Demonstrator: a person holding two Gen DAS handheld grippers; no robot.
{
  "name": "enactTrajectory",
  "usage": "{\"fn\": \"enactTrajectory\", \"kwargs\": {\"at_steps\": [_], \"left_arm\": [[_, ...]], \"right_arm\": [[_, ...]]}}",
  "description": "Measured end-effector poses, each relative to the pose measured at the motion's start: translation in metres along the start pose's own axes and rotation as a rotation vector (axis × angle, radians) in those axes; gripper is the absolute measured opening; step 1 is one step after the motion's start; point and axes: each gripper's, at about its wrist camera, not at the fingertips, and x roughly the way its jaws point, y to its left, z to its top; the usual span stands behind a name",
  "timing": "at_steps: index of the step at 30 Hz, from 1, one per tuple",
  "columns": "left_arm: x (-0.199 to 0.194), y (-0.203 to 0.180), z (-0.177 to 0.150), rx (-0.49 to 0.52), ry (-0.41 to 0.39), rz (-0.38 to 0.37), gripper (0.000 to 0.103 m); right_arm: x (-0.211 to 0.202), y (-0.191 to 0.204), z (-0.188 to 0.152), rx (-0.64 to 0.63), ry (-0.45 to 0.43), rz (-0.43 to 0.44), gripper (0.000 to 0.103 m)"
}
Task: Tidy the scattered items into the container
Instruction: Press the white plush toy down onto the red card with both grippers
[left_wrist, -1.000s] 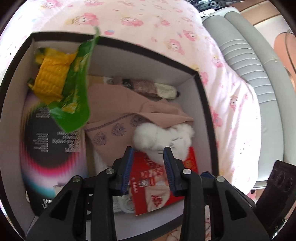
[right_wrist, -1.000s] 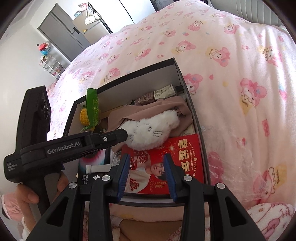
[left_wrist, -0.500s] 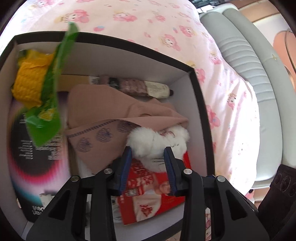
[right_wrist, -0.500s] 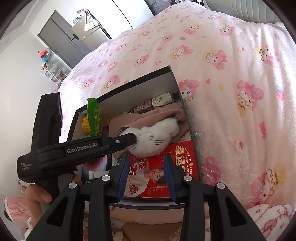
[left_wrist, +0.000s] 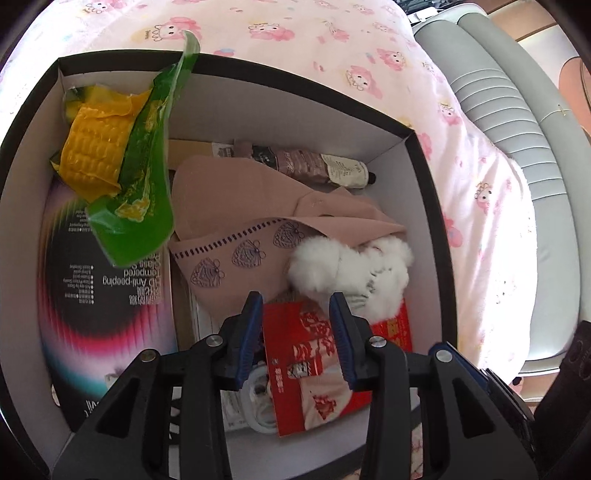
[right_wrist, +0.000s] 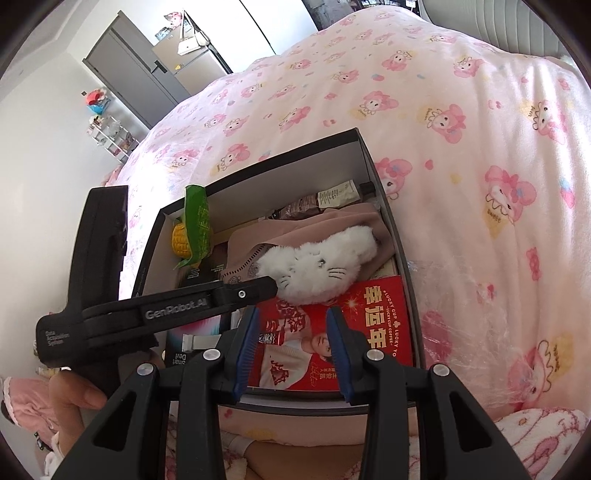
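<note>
Inside the box (left_wrist: 413, 147) on the bed (right_wrist: 461, 166), the white plush (left_wrist: 351, 266) lies near the right wall. Left tool (left_wrist: 297, 314) is opening, nothing between; right tool (right_wrist: 291, 332) hangs open, empty.

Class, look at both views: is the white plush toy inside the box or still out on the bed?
Inside. The white plush toy lies within the box walls, resting on the pink cloth and red packet, with the left tongs opening just above it.

plush toy (left_wrist: 351, 269) in box (left_wrist: 424, 192), on bed (right_wrist: 443, 110)
</note>
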Motion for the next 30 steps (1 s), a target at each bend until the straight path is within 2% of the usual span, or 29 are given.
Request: {"fn": "enactTrajectory", "kwargs": {"at_steps": [2,4,7,12,15,18,20,23,26,30], "left_arm": [[0.003,0.004,0.004,-0.011,0.008,0.005,0.037],[0.004,0.008,0.005,-0.027,0.025,-0.023,0.038],[0.001,0.009,0.003,-0.015,0.032,-0.035,0.042],[-0.017,0.02,-0.002,-0.052,0.006,-0.085,0.042],[-0.027,0.021,0.0,-0.039,-0.033,-0.102,0.042],[-0.021,0.022,0.007,-0.043,-0.027,-0.112,0.042],[-0.012,0.011,-0.004,-0.031,-0.012,-0.126,0.042],[0.0,0.006,0.011,-0.012,0.014,-0.141,0.042],[-0.016,0.006,0.011,-0.006,-0.025,-0.158,0.042],[-0.061,-0.008,-0.007,0.102,-0.104,-0.188,0.042]], "right_arm": [[0.0,-0.002,0.0,0.008,0.003,-0.003,0.033],[-0.003,-0.004,0.0,0.015,-0.001,-0.004,0.033],[-0.006,-0.005,-0.001,0.02,-0.007,0.001,0.033],[-0.003,0.001,-0.001,0.001,0.008,-0.002,0.033],[-0.004,0.01,0.005,-0.067,-0.018,-0.073,0.033],[-0.001,0.014,0.014,-0.125,-0.041,-0.155,0.033],[0.004,0.012,0.019,-0.137,-0.041,-0.166,0.032],[0.014,0.006,0.021,-0.122,-0.015,-0.153,0.031],[0.013,0.002,0.017,-0.095,-0.007,-0.156,0.031],[-0.006,0.005,0.012,-0.072,-0.043,-0.153,0.031]]}}
